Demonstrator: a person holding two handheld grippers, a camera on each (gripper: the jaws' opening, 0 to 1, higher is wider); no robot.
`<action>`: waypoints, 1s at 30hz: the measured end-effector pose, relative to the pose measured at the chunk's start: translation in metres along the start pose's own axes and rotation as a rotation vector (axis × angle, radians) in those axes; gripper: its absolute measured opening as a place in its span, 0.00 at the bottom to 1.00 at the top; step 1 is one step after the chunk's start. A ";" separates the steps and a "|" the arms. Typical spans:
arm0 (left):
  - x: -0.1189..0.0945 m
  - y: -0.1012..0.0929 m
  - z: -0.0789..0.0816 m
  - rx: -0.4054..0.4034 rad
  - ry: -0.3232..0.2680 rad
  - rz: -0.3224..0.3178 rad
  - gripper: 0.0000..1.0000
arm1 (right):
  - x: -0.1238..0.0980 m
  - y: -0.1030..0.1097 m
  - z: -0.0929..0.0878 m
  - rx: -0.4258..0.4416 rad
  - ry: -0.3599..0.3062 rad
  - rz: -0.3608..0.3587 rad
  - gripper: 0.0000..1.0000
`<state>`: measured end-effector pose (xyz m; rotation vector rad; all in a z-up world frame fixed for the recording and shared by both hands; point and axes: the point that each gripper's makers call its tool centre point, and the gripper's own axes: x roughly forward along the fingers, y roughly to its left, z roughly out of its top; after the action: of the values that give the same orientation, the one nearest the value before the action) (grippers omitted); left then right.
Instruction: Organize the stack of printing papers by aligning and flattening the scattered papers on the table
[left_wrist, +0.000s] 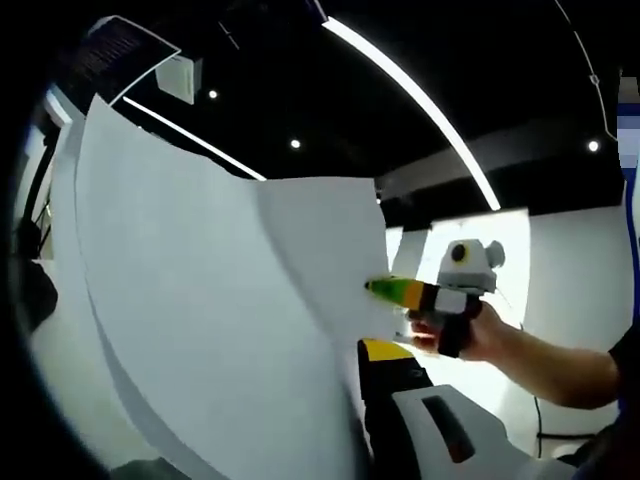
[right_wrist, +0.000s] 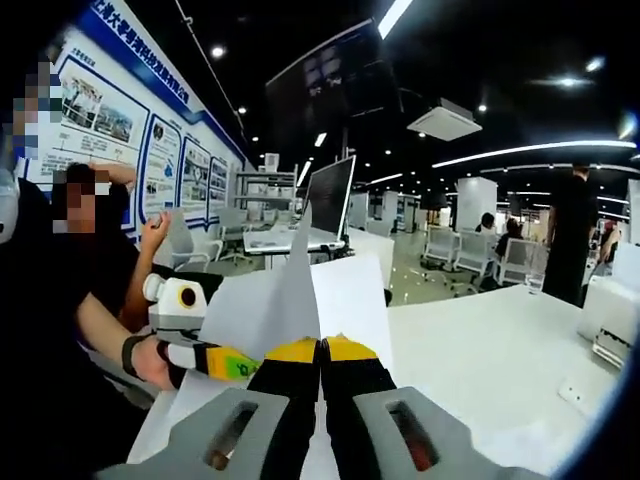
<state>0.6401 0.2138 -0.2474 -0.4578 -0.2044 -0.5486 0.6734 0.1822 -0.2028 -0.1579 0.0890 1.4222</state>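
Observation:
Several white printing papers (left_wrist: 220, 300) are held up in the air, bowed and fanned, with their edges out of line. In the left gripper view my left gripper (left_wrist: 363, 352) is at their lower right edge: one yellow-tipped jaw shows, and the sheets hide the other. My right gripper (left_wrist: 388, 288), held in a hand, pinches the same edge a little higher. In the right gripper view the papers (right_wrist: 345, 285) rise edge-on from my right gripper (right_wrist: 320, 348), whose jaws are shut on them. My left gripper (right_wrist: 240, 366) grips the sheets from the left.
A white table (right_wrist: 490, 350) stretches to the right under the papers. A seated person (right_wrist: 70, 280) is close on the left. A monitor (right_wrist: 330, 195), desks and chairs stand behind, and a person (right_wrist: 573, 230) stands at the far right.

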 end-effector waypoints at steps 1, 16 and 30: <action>0.000 0.000 0.000 0.001 0.000 0.001 0.16 | 0.000 0.000 0.000 -0.004 0.000 -0.001 0.00; 0.000 0.001 -0.004 0.051 0.019 0.009 0.08 | 0.002 -0.001 -0.004 -0.005 0.005 -0.008 0.00; 0.000 0.000 -0.003 0.072 0.016 0.012 0.06 | 0.000 -0.001 -0.007 -0.015 0.009 -0.031 0.12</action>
<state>0.6404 0.2129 -0.2502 -0.3845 -0.2054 -0.5316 0.6749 0.1806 -0.2100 -0.1775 0.0825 1.3916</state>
